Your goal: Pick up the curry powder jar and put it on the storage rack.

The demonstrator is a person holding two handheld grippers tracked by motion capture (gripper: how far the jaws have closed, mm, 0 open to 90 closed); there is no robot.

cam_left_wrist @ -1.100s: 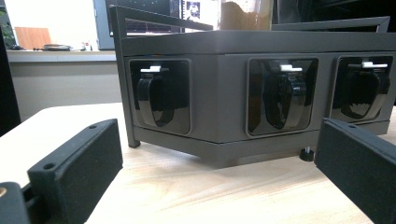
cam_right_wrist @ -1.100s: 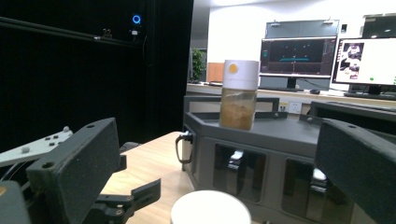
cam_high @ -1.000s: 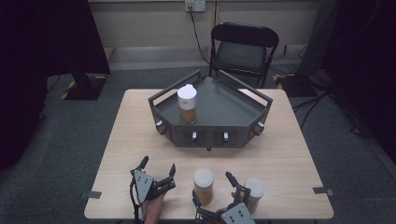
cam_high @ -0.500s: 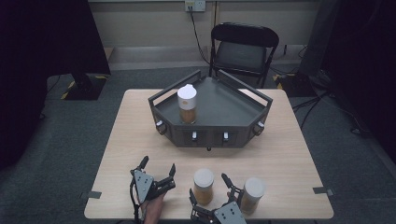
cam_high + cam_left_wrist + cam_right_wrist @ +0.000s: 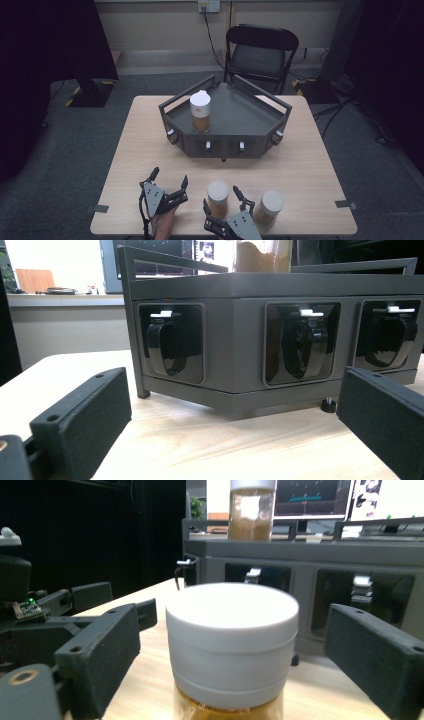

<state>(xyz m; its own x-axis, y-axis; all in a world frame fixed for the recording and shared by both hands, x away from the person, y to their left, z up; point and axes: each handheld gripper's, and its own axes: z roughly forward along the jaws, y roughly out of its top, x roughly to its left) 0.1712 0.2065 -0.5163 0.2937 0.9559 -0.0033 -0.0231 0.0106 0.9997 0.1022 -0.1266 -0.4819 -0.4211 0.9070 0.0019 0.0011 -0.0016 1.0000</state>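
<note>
A dark grey tray (image 5: 240,131) stands mid-table with one white-lidded jar of brown stuff (image 5: 200,111) upright in its left part. Two more such jars stand near the front edge: a middle jar (image 5: 218,196) and a right jar (image 5: 270,206). My right gripper (image 5: 220,199) is open, its jaws on either side of the middle jar (image 5: 232,640) without touching it. Left of it my left gripper (image 5: 170,175) rests open and empty, facing the tray front (image 5: 240,340).
A folding chair (image 5: 260,55) stands behind the table. The tray front has several black latch handles (image 5: 172,342). Bare tabletop (image 5: 145,135) lies left of the tray. My left gripper (image 5: 75,600) sits close beside the middle jar in the right gripper view.
My right gripper has shifted left, away from the right jar, and now straddles the middle jar. The left gripper and all jars have stayed put.
</note>
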